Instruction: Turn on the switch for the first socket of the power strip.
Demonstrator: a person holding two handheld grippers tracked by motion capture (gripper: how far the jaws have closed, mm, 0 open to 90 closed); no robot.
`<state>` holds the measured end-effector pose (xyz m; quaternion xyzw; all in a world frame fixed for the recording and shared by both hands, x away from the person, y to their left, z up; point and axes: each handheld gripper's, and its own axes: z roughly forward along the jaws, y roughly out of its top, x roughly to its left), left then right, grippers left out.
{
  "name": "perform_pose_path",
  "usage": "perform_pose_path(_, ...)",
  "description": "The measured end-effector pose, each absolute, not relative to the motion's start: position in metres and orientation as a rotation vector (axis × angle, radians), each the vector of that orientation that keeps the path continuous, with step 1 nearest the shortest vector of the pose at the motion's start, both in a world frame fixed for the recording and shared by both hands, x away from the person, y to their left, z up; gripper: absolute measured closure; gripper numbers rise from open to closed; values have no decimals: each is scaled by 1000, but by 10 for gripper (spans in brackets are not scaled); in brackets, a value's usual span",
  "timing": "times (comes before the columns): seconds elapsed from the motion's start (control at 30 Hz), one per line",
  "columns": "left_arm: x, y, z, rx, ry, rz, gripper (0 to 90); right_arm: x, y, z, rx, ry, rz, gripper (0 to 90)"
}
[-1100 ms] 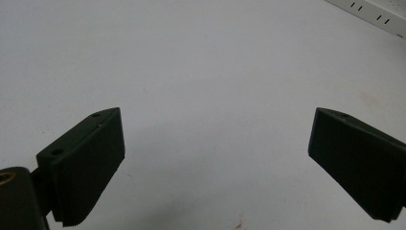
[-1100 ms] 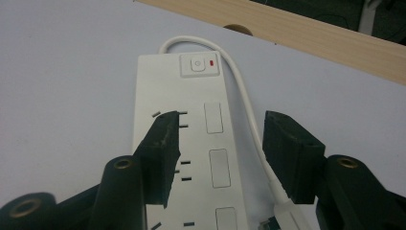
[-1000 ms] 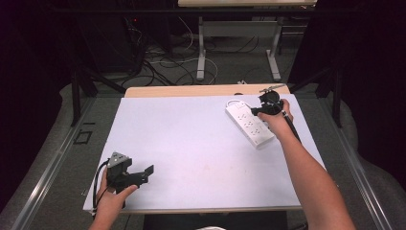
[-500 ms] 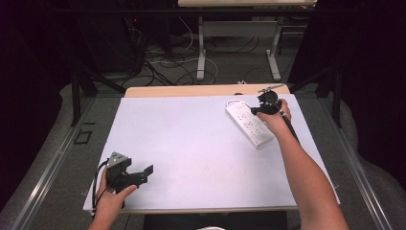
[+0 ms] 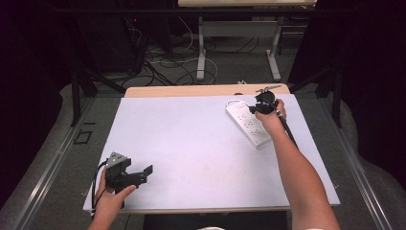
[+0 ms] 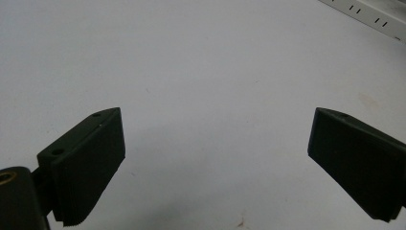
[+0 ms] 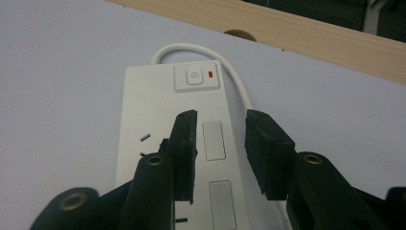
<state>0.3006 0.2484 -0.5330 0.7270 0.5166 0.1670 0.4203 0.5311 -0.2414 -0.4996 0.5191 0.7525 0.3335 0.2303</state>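
Observation:
A white power strip (image 5: 250,125) lies slantwise at the far right of the white table top (image 5: 191,134). My right gripper (image 5: 255,107) hovers over the strip's far end. In the right gripper view its jaws (image 7: 220,117) stand a little apart with nothing between them, just short of the power button (image 7: 194,76) and its red light (image 7: 211,74). The strip's white cord (image 7: 239,86) loops around that end. My left gripper (image 5: 146,173) rests near the front left edge, jaws wide open (image 6: 215,129) over bare table, with the power strip (image 6: 368,12) far off.
A strip of wooden table top (image 5: 206,90) runs along the far edge behind the white sheet. Beyond it the floor holds cables (image 5: 163,62) and a desk's metal legs (image 5: 202,48). A black cable (image 5: 286,125) trails from the right gripper along the forearm.
The right gripper has edged slightly left over the far end of the power strip. The left gripper has stayed put.

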Motion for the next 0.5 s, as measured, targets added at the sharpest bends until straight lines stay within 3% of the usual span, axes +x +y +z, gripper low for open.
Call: perform_pose_path(0.5, 301, 248, -534, 1819, 1292, 423, 61, 539, -238, -512, 1477, 2052, 925, 721)
